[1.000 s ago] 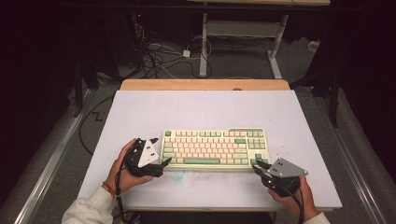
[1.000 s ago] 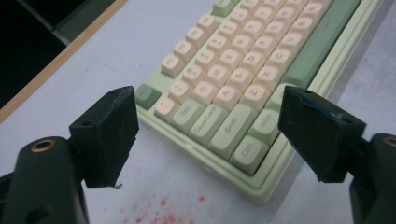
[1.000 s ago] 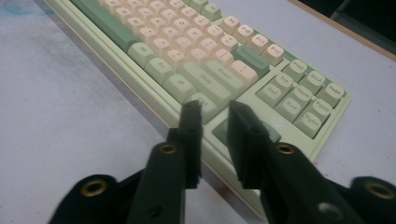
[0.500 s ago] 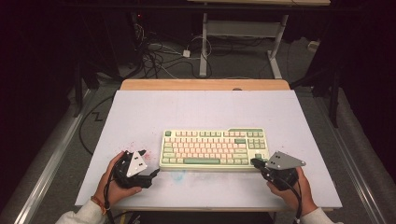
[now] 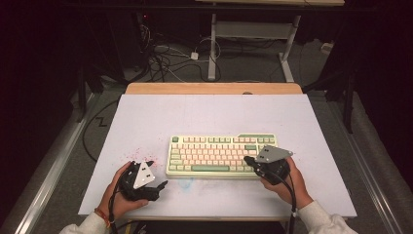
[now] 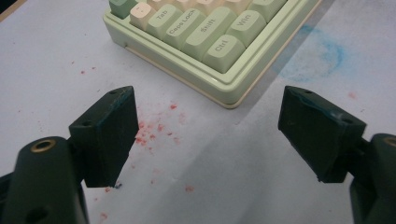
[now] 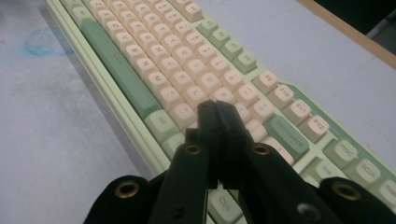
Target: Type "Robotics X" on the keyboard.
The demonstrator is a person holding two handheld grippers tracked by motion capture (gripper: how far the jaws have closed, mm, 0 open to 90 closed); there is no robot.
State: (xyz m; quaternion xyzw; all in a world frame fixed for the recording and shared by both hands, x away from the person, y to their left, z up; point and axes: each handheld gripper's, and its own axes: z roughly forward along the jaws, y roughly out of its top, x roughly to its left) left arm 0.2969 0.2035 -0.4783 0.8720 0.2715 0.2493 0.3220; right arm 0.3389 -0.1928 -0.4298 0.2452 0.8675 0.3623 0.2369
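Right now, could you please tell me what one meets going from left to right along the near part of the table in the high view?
Left gripper → red speckles → blue smudge → keyboard → right gripper, over the keyboard's right end.

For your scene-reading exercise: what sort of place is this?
Probably a lab or workshop test bench: a plain white table holding one keyboard, loose cables on the floor, and a metal-framed desk behind.

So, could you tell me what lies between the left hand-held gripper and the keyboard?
Only bare table speckled with red flecks, as the left gripper view shows between the open left hand-held gripper and keyboard.
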